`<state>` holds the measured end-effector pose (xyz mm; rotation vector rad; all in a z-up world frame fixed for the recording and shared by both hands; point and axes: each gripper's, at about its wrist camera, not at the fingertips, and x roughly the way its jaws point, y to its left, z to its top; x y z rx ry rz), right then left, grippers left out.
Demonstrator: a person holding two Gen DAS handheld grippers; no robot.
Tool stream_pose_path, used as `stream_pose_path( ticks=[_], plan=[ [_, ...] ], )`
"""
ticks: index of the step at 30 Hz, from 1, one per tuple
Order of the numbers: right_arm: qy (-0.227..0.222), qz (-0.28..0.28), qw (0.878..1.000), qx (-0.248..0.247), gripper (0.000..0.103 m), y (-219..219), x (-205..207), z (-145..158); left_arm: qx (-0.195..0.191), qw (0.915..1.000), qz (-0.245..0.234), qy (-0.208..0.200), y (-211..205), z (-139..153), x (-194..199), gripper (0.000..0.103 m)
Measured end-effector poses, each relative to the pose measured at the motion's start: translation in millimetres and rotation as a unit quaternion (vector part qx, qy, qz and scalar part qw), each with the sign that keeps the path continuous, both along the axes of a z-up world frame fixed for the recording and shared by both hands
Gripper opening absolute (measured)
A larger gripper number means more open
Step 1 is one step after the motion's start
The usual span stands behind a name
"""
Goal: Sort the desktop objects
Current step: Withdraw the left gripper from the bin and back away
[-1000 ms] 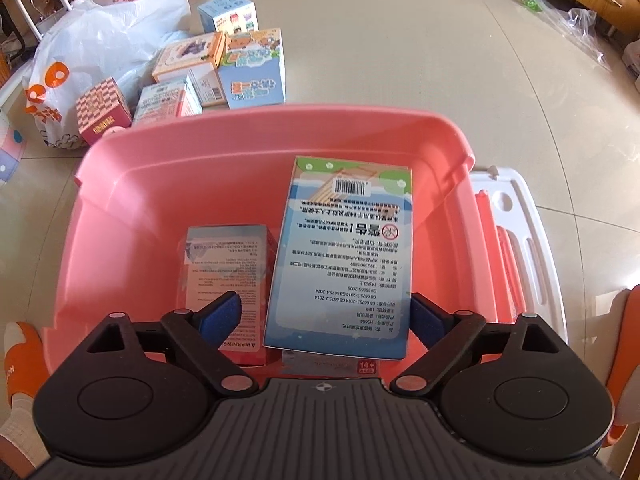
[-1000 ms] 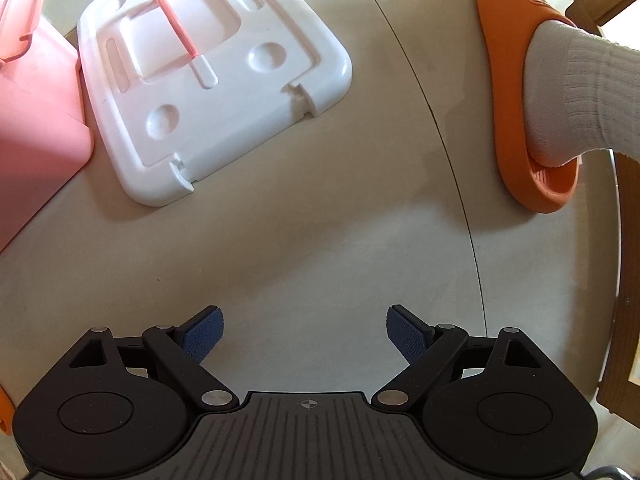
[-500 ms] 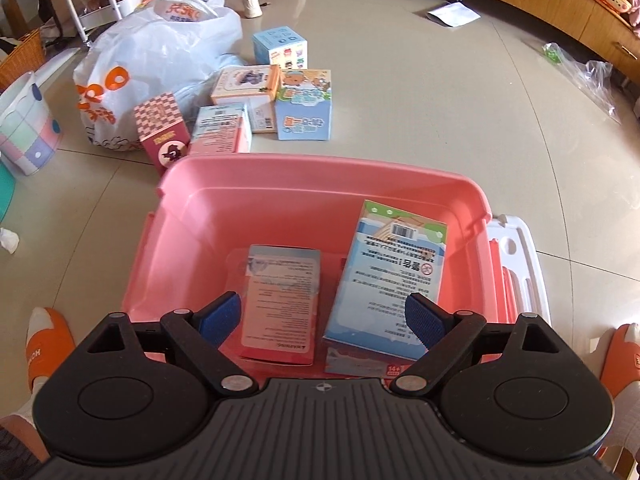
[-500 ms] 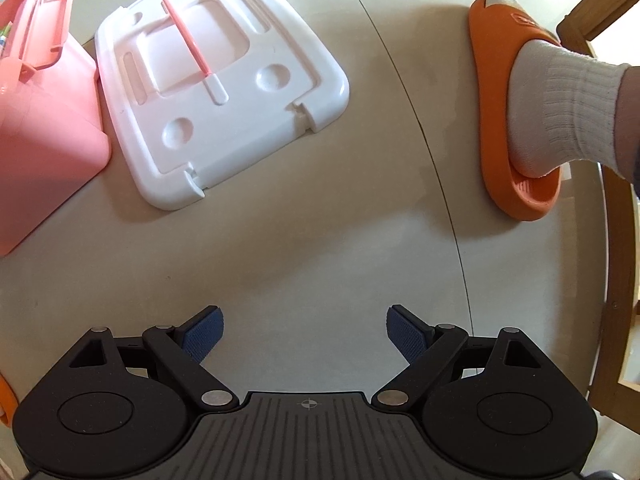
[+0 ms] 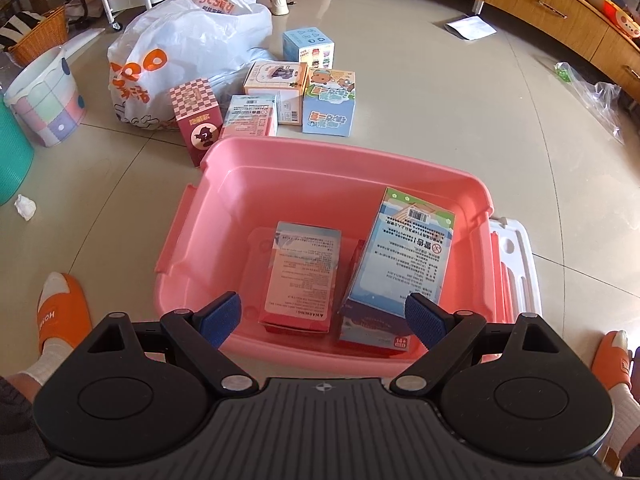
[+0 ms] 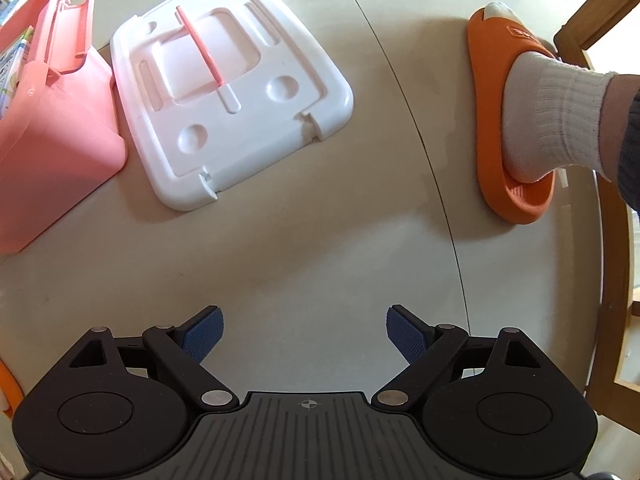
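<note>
A pink bin (image 5: 280, 168) sits on the floor. Inside it lie a small pink-and-blue box (image 5: 302, 276) and a larger blue box (image 5: 404, 264) leaning at the right. My left gripper (image 5: 322, 318) is open and empty, held above the bin's near edge. Beyond the bin on the floor stand several toy boxes: a red checkered box (image 5: 196, 118), a blue bear box (image 5: 329, 104), a cream box (image 5: 274, 80) and a light blue cube (image 5: 308, 46). My right gripper (image 6: 304, 334) is open and empty above bare floor, right of the bin (image 6: 48, 140).
The bin's white lid (image 6: 228, 92) lies on the floor to the right of it, also visible in the left wrist view (image 5: 520, 256). A white shopping bag (image 5: 180, 40) and a pastel bucket (image 5: 44, 100) stand at far left. Orange slippers (image 6: 512, 128) flank me.
My left gripper has risen and drawn back from the bin, so more floor and boxes show. The right gripper has lifted slightly. Both stay open.
</note>
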<state>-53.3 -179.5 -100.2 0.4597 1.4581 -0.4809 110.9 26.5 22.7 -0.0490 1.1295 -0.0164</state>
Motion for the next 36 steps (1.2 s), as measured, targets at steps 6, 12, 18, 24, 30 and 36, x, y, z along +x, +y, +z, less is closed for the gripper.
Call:
stream_pose_path(
  ticks=[6, 12, 18, 24, 30, 36],
  plan=[
    [-0.002, 0.001, 1.000, 0.000, 0.087, -1, -2, 5, 0.002, 1.0000, -0.006, 0.003, 0, 4, -15, 0.091],
    [-0.005, 0.001, 1.000, -0.002, 0.087, -1, -4, 10, 0.005, 0.9999, -0.003, 0.012, 0, 2, -27, 0.091],
    [-0.009, 0.003, 1.000, -0.004, 0.087, -1, -6, 14, 0.008, 0.9997, -0.006, 0.021, -1, -3, -40, 0.091],
    [-0.009, 0.006, 1.000, -0.006, 0.087, -1, -8, 16, 0.015, 0.9991, -0.015, 0.036, -6, -11, -52, 0.091],
    [-0.007, 0.003, 1.000, -0.005, 0.087, -1, -10, 17, 0.017, 0.9984, -0.024, 0.049, -11, -17, -60, 0.091],
    [-0.007, 0.000, 1.000, -0.007, 0.087, 0, -12, 16, 0.023, 0.9976, -0.038, 0.053, -16, -19, -67, 0.091]
  ],
)
